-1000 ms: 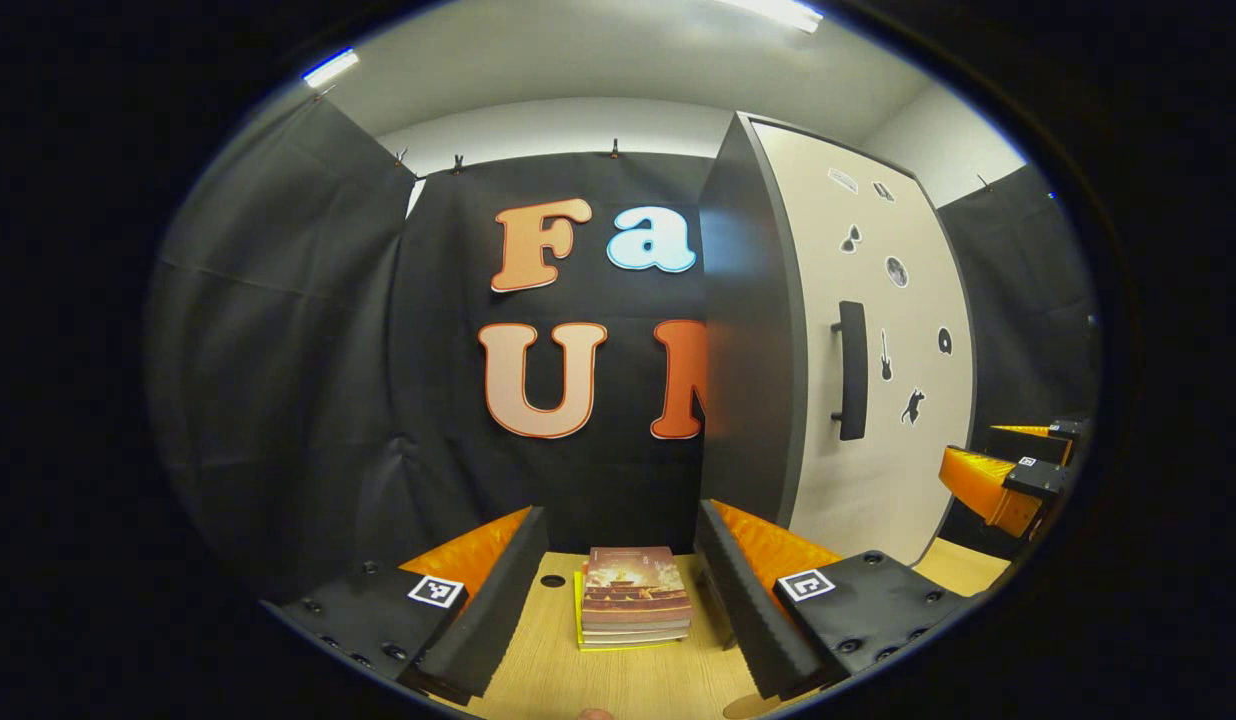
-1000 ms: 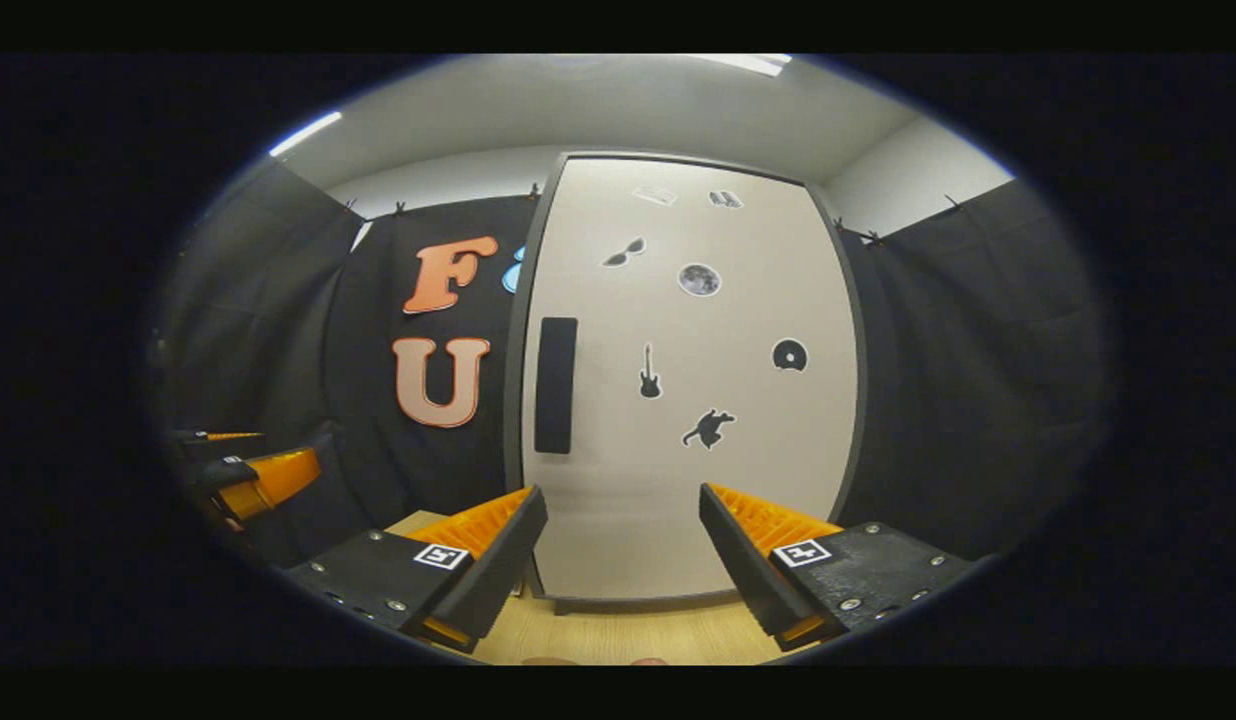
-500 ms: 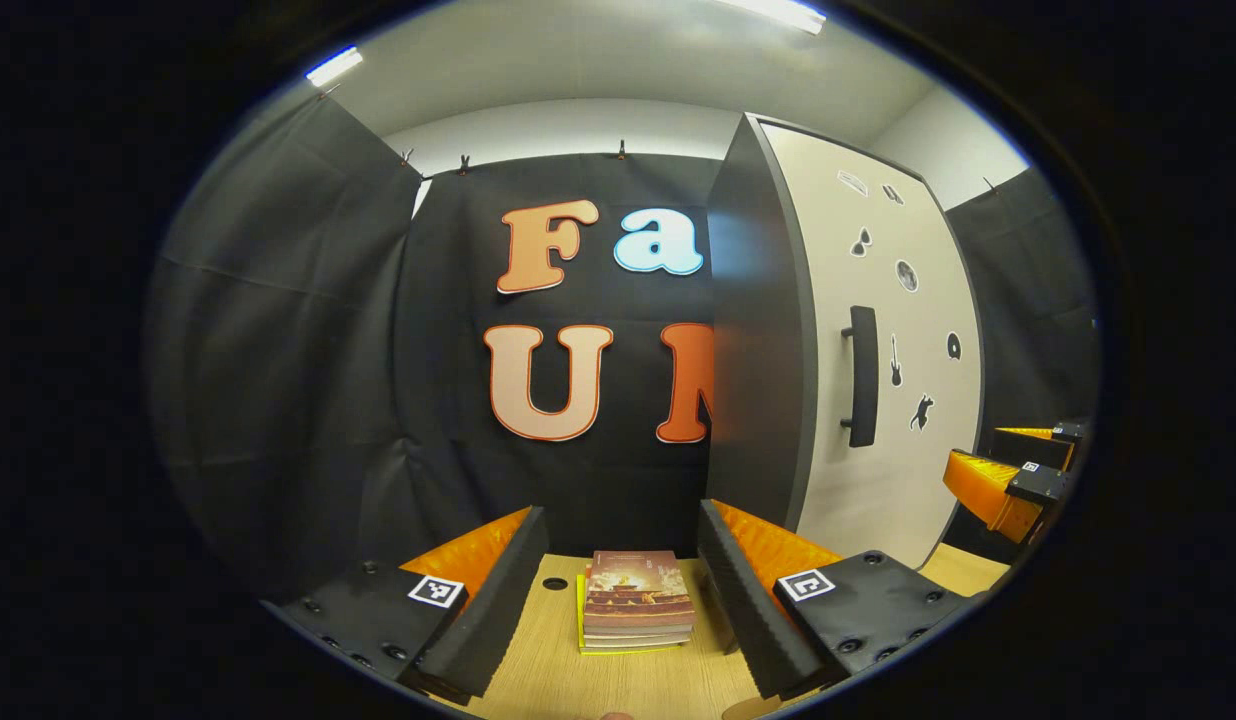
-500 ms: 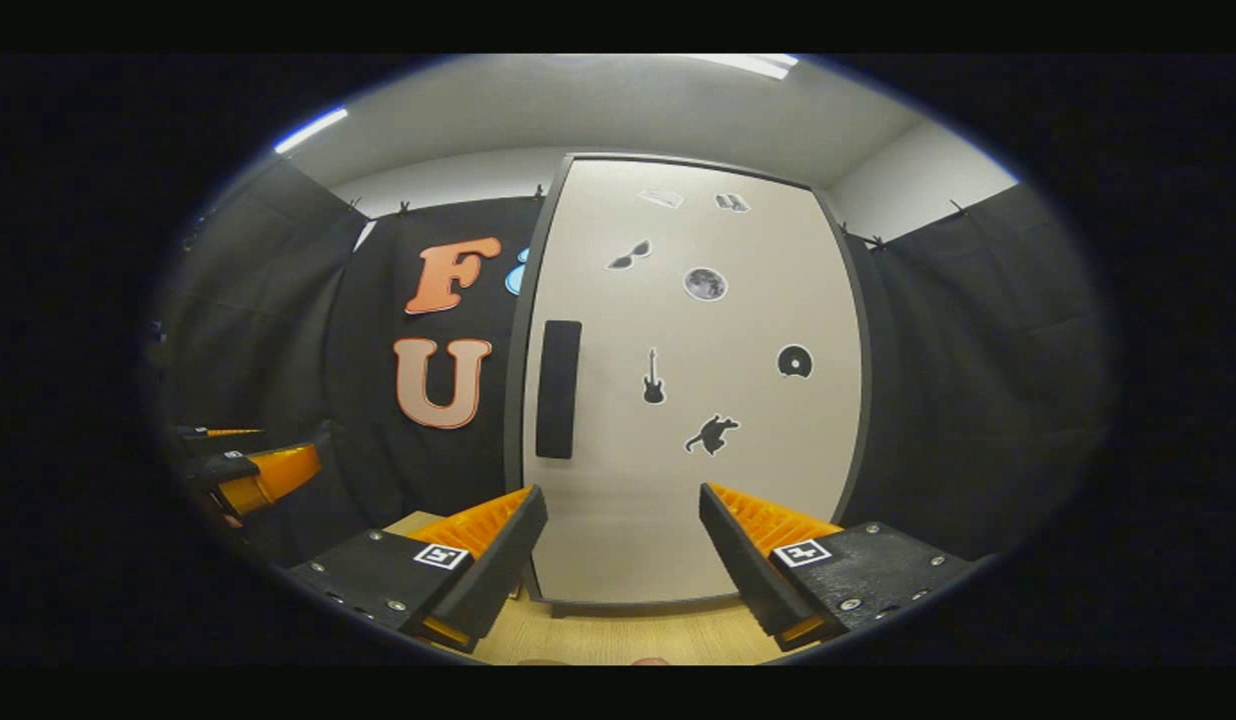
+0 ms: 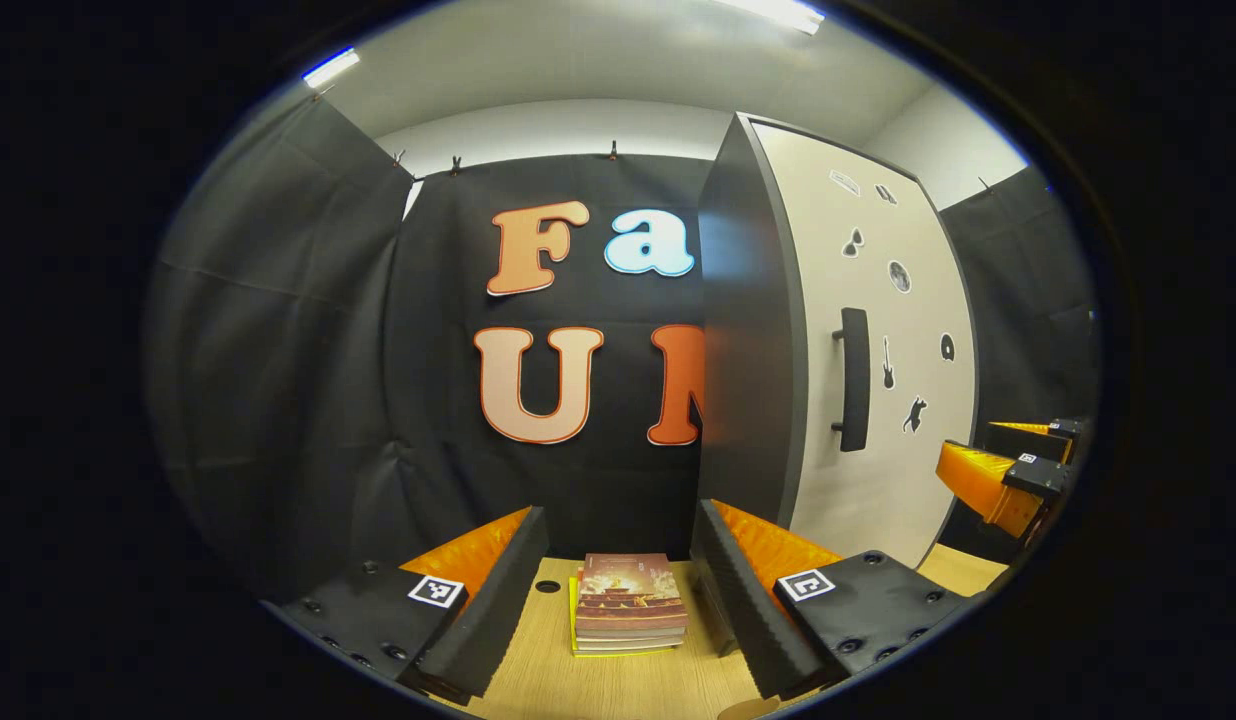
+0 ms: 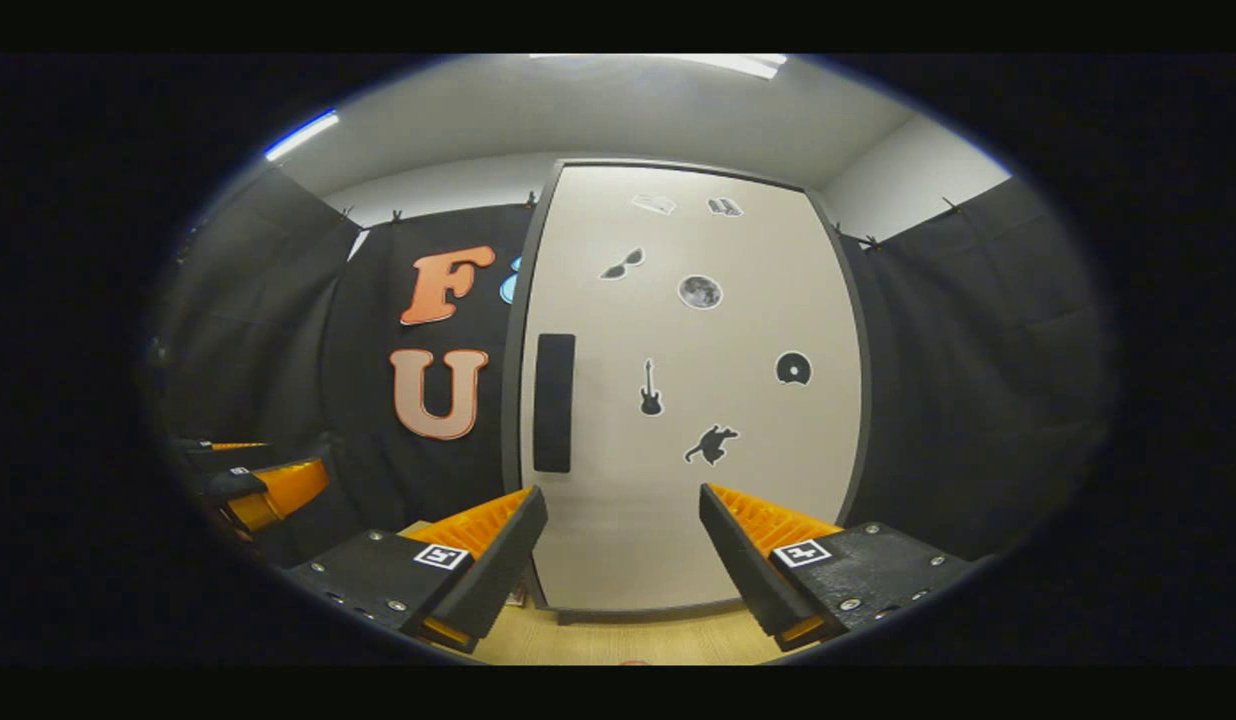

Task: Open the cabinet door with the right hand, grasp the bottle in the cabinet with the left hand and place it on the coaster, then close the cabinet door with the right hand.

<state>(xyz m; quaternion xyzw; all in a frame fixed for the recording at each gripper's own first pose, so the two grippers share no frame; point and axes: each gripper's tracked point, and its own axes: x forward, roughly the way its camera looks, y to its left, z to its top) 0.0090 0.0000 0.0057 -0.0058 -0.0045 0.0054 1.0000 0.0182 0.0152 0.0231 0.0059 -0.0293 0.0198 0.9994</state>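
Note:
The cabinet (image 5: 748, 340) stands on the right of the left gripper view, dark side toward me. Its white door (image 6: 688, 400) is closed and carries small black stickers. A black vertical handle (image 6: 554, 403) sits near the door's left edge, also seen as the handle (image 5: 854, 380). The closed door hides the cabinet's inside. My right gripper (image 6: 623, 560) is open and faces the door from a short way off, with nothing between its fingers. My left gripper (image 5: 618, 590) is open over the wooden table (image 5: 618, 690), empty.
A stack of books (image 5: 628, 605) lies on the table just ahead of the left gripper, beside the cabinet. The right gripper (image 5: 1008, 480) shows far right in the left gripper view, and the left gripper (image 6: 258, 485) shows far left in the right gripper view. Black cloth walls surround the booth.
The door and handle sit slightly lower in the right gripper view, so that gripper has shifted a little. The left gripper swayed slightly. Both stay open and the door stays closed.

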